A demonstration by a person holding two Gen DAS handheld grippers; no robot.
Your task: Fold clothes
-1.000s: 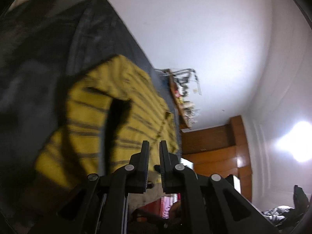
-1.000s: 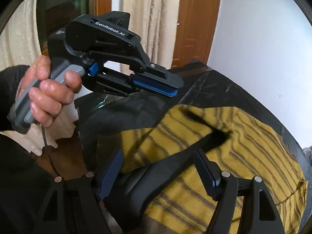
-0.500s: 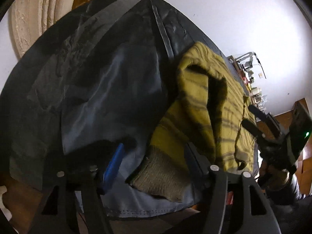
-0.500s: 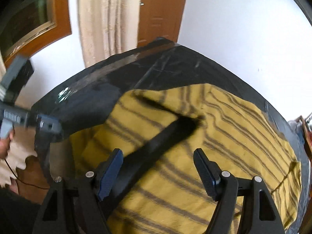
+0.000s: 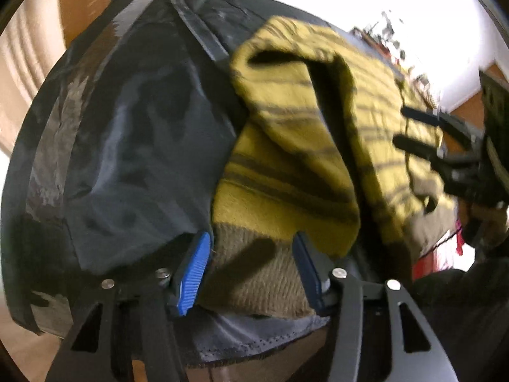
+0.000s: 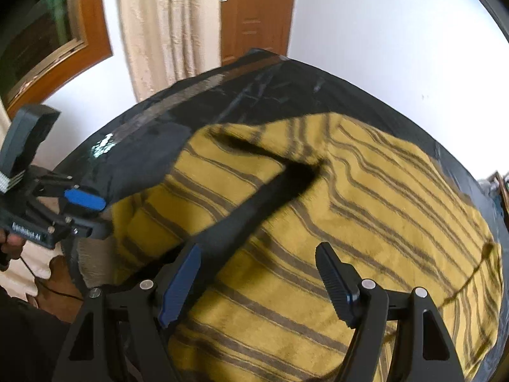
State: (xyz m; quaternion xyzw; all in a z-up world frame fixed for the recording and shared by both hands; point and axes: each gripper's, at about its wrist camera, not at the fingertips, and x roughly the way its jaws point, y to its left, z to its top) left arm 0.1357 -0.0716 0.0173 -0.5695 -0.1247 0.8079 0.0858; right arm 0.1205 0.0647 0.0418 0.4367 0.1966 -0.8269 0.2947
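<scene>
A yellow sweater with dark stripes (image 6: 366, 222) lies spread on a table under a black cover (image 6: 254, 95). One sleeve (image 5: 286, 175) is folded over toward the table's near edge and ends in a ribbed olive cuff (image 5: 254, 273). My left gripper (image 5: 251, 264) is open, and its two fingers straddle that cuff at the table's edge. It also shows in the right wrist view as the left gripper (image 6: 87, 215). My right gripper (image 6: 259, 283) hangs open above the sweater's body with nothing held. From the left wrist view, the right gripper (image 5: 416, 130) is at the far right.
A cream curtain (image 6: 152, 31) and a brown wooden door (image 6: 257, 16) stand behind the table against a white wall. A person's hand (image 6: 11, 243) holds the left gripper's handle. A cluttered shelf (image 5: 388, 38) sits past the table's far end.
My left gripper has gone from shut to open, swung down to the table's edge and closed in around the cuff. The right gripper stays open over the sweater.
</scene>
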